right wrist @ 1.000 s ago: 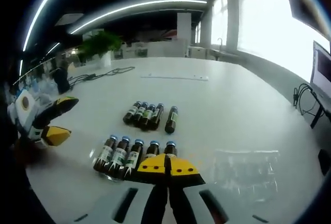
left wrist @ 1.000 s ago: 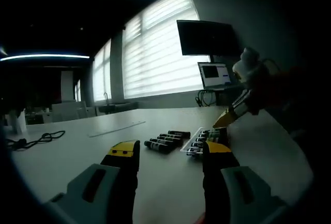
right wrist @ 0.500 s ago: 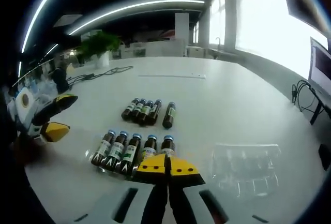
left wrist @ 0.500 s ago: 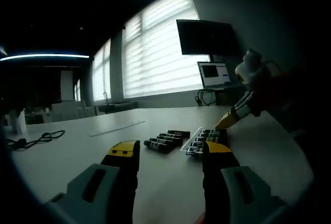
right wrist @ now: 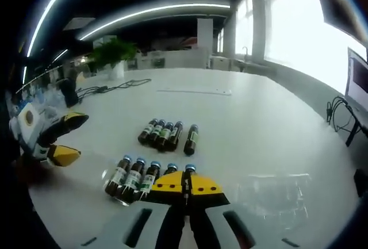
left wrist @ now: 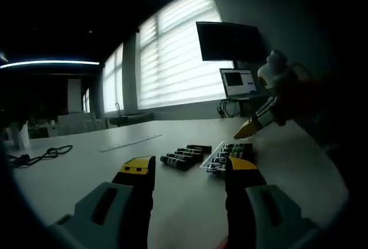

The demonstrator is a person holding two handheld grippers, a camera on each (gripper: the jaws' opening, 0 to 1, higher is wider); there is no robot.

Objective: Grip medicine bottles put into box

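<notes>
Right gripper (right wrist: 185,187) lifted slightly off the near row of bottles (right wrist: 138,175), jaws closed, seemingly empty. Left gripper (left wrist: 190,174) wide open, empty. Box (right wrist: 276,194) near desk (right wrist: 259,122) edge. No bottle gripped yet.

Each gripper had pale grey-green bodies with dark slotted jaws. The left gripper (left wrist: 190,171) and right gripper (right wrist: 185,183) carried yellow-capped tips with small dark screw marks
</notes>
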